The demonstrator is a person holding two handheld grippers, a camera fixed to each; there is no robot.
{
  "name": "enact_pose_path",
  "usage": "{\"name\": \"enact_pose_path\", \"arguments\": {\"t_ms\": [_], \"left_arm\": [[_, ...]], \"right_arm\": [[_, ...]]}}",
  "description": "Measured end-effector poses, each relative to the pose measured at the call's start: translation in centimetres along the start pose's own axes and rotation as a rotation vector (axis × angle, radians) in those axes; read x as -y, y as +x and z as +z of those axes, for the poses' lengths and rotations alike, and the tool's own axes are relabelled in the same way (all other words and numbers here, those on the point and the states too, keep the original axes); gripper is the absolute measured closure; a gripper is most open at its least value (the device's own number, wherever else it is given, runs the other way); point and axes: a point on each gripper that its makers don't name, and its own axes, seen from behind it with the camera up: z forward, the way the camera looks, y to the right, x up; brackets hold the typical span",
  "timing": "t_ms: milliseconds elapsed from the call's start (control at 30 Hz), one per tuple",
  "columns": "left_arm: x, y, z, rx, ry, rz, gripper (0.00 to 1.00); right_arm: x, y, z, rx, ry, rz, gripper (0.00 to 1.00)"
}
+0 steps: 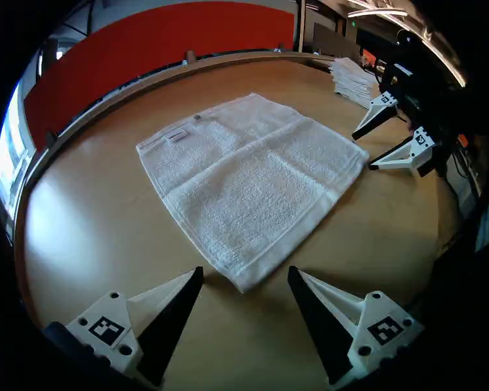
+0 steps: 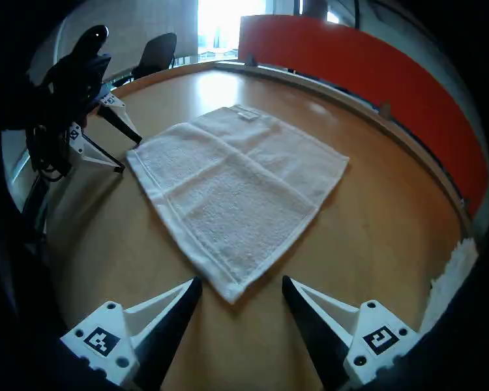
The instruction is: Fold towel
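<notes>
In the left gripper view, we see the left gripper (image 1: 244, 268) at the bottom of the frame with its jaws wide apart and holding nothing. The near corner of the white towel (image 1: 251, 176) lies on the table (image 1: 81, 215) between the two fingertips. The tips sit just beside the towel's edges, and we cannot tell whether they touch.

In the right gripper view, the right gripper (image 2: 241, 279) stands the same way at the bottom of the frame, jaws wide and empty, with another towel corner between its tips.

The towel lies flat in the middle of the wooden table, turned like a diamond, with a small label (image 1: 177, 135) near its far edge.

Farther off, at the upper right of the left gripper view, the right gripper's spread fingers point at the towel's right corner. Behind them sits a stack of white cloths (image 1: 352, 78). A red wall panel (image 1: 160, 45) runs along the table's far edge.
</notes>
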Motion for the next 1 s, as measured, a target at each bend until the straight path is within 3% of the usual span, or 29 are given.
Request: {"name": "enact_pose_path", "arguments": {"t_ms": [333,567,700,800,1000], "left_arm": [[-0.1,0.0,0.0,0.007,0.002,-0.003,0.06],[-0.2,0.1,0.0,0.011,0.005,-0.008,0.19],[-0.3,0.0,-0.1,0.012,0.008,-0.013,0.23],[-0.4,0.0,-0.1,0.015,0.01,-0.015,0.26],[-0.3,0.0,-0.1,0.024,0.028,-0.038,0.61]], "right_arm": [[0.5,-0.1,0.0,0.012,0.025,0.024,0.24],[1.1,0.0,0.0,0.014,0.036,0.012,0.4],[1.1,0.0,0.0,0.014,0.038,0.011,0.43],[1.1,0.1,0.0,0.014,0.04,0.01,0.54],[1.2,0.2,0.1,0.015,0.042,0.006,0.67]]}}
